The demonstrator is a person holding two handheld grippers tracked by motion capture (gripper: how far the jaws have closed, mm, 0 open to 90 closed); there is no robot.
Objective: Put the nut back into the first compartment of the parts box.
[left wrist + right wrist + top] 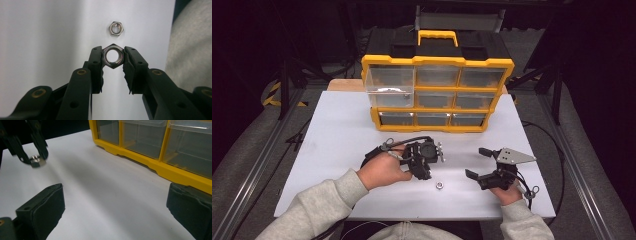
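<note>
High view: left gripper [438, 159] sits near the table's [337, 145] middle, held by the left hand [382, 171] with the forearm coming in from bottom left, wrist rolled so the tool lies on its side, jaws pointing right. A loose nut [439, 185] lies on the table just below it, between the two grippers. Right gripper [479, 164] rests to the right, jaws spread wide, nothing between them, pointing left and up the table. The yellow organizer [437, 92] stands at the far edge; its top-left drawer [389, 86] is pulled out, something small and shiny inside, too small to name. Left gripper view: jaws narrowed onto a held nut [113, 56], pads pressing two opposite flats, hole facing the camera; the loose nut [116, 28] lies flat on the table just beyond, apart from it. Right gripper view: own jaws wide, empty; the left gripper [35, 161] is far off at upper left with the nut [35, 161] in its tips, seemingly just off the table; organizer [160, 168] to the upper right, its drawers shut there. Step, as a guess: one nut picked, ready to carry. Next move likely calls for lifting clear, swinging to the open drawer, releasing over it; grip on the flats looks firm but shallow, so a slow carry.
</note>
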